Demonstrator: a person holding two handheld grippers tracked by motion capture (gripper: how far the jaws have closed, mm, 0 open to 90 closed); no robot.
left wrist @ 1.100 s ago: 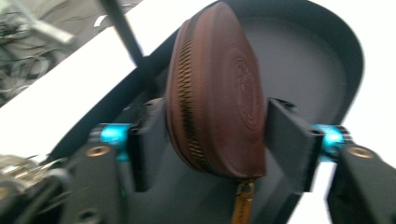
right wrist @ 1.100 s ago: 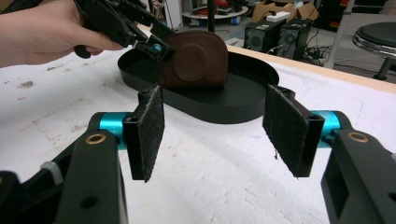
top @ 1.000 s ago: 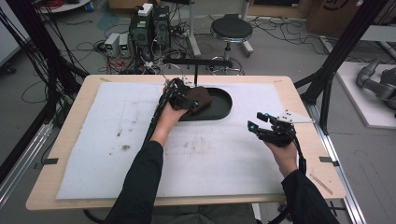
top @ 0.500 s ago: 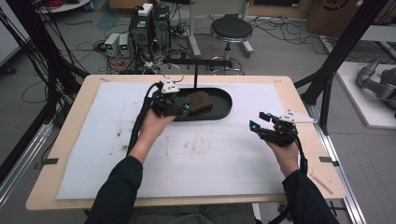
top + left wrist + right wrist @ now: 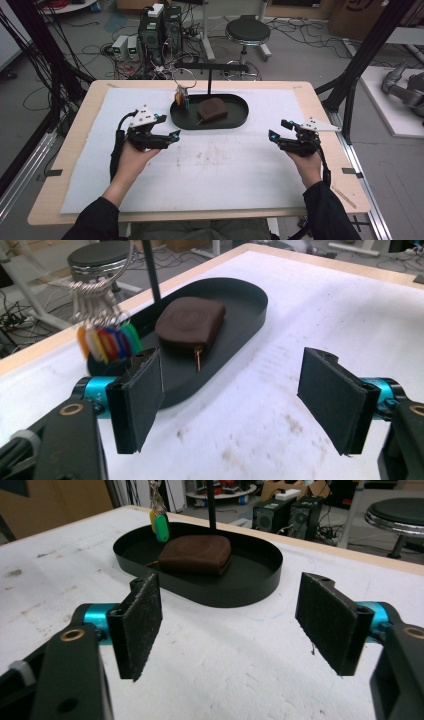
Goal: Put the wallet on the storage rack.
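High view overhead, facing forward-down; both gripper views low, close, sharing black tray.

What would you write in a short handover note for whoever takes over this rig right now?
Left gripper: open, empty, over the white mat, jaws just opened wider.
Right gripper: open, empty, jaws just opened wider.
Brown pouch: lying in the black tray.
Key ring with coloured tags: hanging from the stand at the tray's left end.
Done: pouch is in the tray.
Left: apparently nothing in hand.

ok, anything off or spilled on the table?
Nothing spilled or damaged. The white mat has brown stains mid-table. The brown pouch lies flat in the black tray, key tags hanging over its left end.
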